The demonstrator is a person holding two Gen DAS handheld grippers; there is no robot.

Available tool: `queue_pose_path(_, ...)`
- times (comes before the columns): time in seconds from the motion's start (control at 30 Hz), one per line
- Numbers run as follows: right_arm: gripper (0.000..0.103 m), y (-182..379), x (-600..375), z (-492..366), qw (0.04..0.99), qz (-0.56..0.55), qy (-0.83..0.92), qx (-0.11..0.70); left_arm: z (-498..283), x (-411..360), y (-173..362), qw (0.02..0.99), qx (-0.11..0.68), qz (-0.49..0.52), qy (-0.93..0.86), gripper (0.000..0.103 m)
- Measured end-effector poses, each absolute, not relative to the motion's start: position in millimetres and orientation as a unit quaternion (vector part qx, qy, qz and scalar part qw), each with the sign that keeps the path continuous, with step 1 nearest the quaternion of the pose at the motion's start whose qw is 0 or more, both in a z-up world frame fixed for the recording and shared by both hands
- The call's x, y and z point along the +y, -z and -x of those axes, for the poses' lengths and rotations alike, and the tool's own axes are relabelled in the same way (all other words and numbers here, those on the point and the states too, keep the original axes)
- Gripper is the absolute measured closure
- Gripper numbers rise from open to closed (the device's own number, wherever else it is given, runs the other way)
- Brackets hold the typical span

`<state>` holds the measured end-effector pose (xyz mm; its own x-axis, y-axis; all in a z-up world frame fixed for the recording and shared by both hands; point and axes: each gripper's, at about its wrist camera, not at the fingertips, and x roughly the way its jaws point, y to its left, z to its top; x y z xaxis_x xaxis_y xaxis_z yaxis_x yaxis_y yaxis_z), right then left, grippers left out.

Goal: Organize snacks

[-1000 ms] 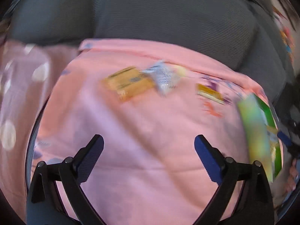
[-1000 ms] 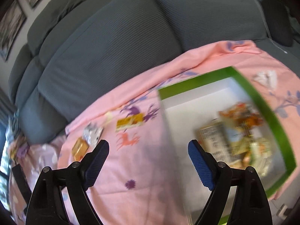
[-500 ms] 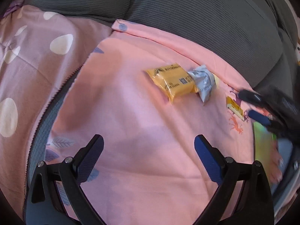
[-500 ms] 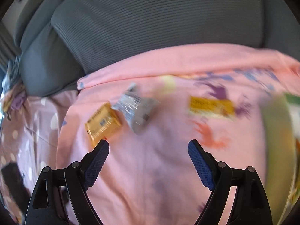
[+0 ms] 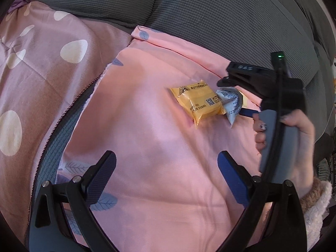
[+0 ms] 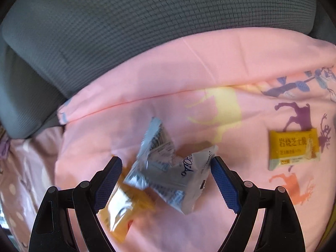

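A silver snack packet (image 6: 168, 172) lies crumpled on the pink sheet (image 6: 210, 67), its end resting on a yellow packet (image 6: 124, 205). My right gripper (image 6: 166, 168) points steeply down over them, open, with the silver packet between its blue pads and neither pad pressing it. A second yellow packet (image 6: 294, 149) lies apart to the right. In the left wrist view the same yellow packet (image 5: 197, 100) and silver packet (image 5: 230, 103) sit ahead, with a hand (image 5: 294, 130) holding the right gripper over them. My left gripper (image 5: 167, 163) is open and holds nothing, short of the packets.
The grey sofa backrest (image 5: 210, 10) rises just behind the sheet. A mauve dotted quilt (image 5: 42, 63) covers the seat to the left, with a zipped edge (image 5: 63, 121) beside the pink sheet. A fleecy sleeve cuff (image 5: 315, 205) is at the right edge.
The right gripper swept left from the green-rimmed box and sank until it straddles the silver packet. It and its hand came into the left wrist view. The left gripper has stayed open.
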<state>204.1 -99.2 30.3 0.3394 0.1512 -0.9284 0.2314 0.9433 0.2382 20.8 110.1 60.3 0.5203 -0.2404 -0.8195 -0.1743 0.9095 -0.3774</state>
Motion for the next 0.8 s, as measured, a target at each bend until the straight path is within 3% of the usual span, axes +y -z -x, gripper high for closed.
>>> queue_pose_path(0.3, 0.045, -28, -105, -197, 0.814, -0.151, 0.019, 0.561, -21, 112, -60, 0.846, 0.488, 0.213, 0.020, 0.005)
queue_pose_path(0.6, 0.046, -85, -120, -131, 0.832, -0.116, -0.049, 0.540, -21, 106, -58, 0.849, 0.489, 0.201, 0.014, 0.005)
queue_pose_path(0.8, 0.046, -91, -113, -66, 0.816, -0.078, -0.117, 0.560, -19, 99, -57, 0.849, 0.492, 0.191, 0.009, 0.005)
